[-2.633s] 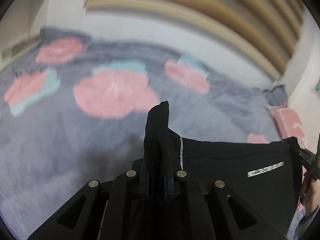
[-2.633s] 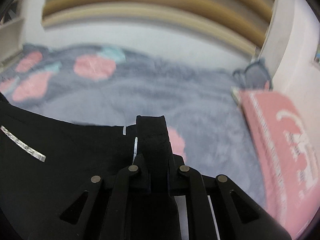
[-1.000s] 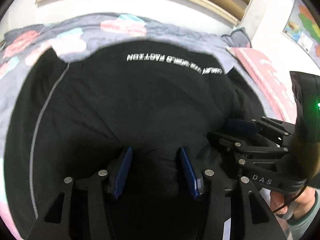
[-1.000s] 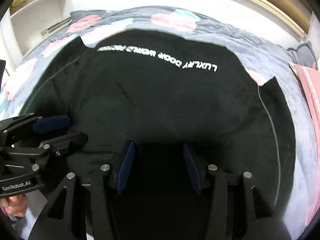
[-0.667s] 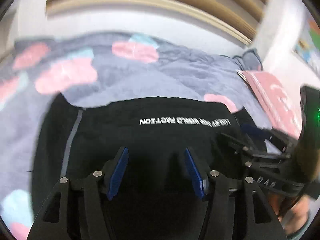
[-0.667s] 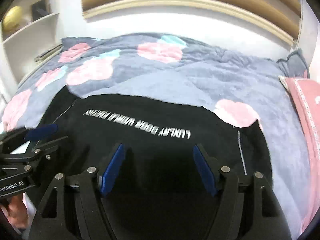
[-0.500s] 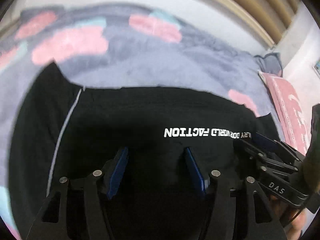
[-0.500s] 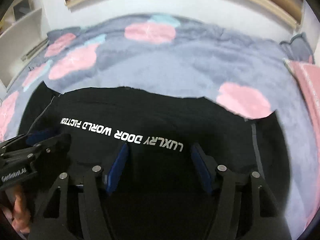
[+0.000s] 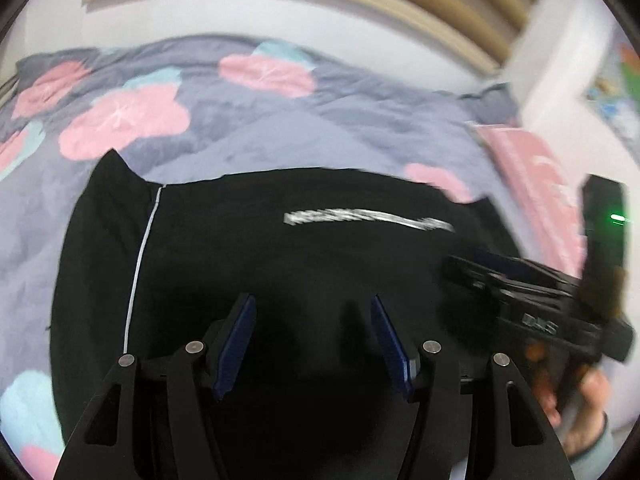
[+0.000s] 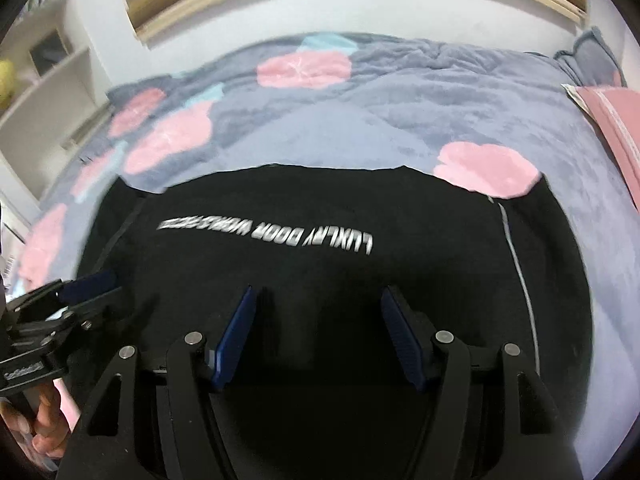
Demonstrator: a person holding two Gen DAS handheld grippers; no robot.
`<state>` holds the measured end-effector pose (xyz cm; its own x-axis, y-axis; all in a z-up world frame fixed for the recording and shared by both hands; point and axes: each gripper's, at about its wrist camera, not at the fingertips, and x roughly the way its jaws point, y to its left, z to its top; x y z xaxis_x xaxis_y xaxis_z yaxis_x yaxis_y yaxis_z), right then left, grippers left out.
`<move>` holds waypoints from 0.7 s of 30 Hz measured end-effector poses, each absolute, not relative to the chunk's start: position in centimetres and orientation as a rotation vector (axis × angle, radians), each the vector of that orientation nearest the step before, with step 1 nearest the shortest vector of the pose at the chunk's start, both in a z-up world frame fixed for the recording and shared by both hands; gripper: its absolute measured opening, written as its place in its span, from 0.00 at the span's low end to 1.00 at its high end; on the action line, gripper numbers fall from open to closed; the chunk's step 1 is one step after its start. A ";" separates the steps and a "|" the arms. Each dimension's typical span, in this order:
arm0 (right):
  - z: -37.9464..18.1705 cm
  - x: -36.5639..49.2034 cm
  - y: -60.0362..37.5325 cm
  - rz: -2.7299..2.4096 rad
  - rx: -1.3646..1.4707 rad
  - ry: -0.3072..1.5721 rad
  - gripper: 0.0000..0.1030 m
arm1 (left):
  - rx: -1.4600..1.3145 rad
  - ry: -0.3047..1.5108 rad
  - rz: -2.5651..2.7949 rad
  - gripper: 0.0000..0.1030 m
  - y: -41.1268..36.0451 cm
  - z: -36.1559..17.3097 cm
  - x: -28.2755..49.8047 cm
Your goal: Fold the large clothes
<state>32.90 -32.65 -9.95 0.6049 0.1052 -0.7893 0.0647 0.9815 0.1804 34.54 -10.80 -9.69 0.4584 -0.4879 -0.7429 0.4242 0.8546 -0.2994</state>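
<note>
Grey flowered duvet (image 10: 400,120), pink pillow (image 10: 612,120), white shelves (image 10: 52,92)

the garment (image 10: 320,264) is black, with a line of white block lettering (image 10: 268,234) across it and a thin pale grey stripe (image 10: 516,256) running down near one side; from the left wrist view the same black cloth (image 9: 280,256) shows a thin white stripe (image 9: 140,264) near its left edge. it lies on a blue-grey bedspread (image 10: 420,112) patterned with pink blotches (image 10: 486,170) and touches of light teal (image 10: 328,42), beside a pink cloth with white markings (image 9: 536,184). the left gripper (image 9: 312,336) and right gripper (image 10: 318,336) are black with dark blue pads (image 10: 400,336), and a green light (image 9: 618,218) glows on the black body of the right gripper as seen from the left.
</note>
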 end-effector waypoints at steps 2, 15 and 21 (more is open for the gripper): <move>-9.1 30.7 -32.3 0.032 0.209 0.927 0.67 | -0.077 0.926 -0.604 0.60 -10.2 -8.5 31.7; -14.2 25.1 -27.8 -0.009 0.036 1.025 0.67 | -0.093 1.092 -0.496 0.60 -10.5 -15.8 28.5; -11.5 23.4 -30.1 0.049 0.126 0.975 0.68 | -0.060 0.975 -0.522 0.60 -7.7 -12.6 26.2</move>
<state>23.39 -30.09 -11.48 0.5607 0.0979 -0.8222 0.0155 0.9916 0.1286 26.19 -7.67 -12.58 0.4483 -0.4476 -0.7737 0.3949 0.8757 -0.2778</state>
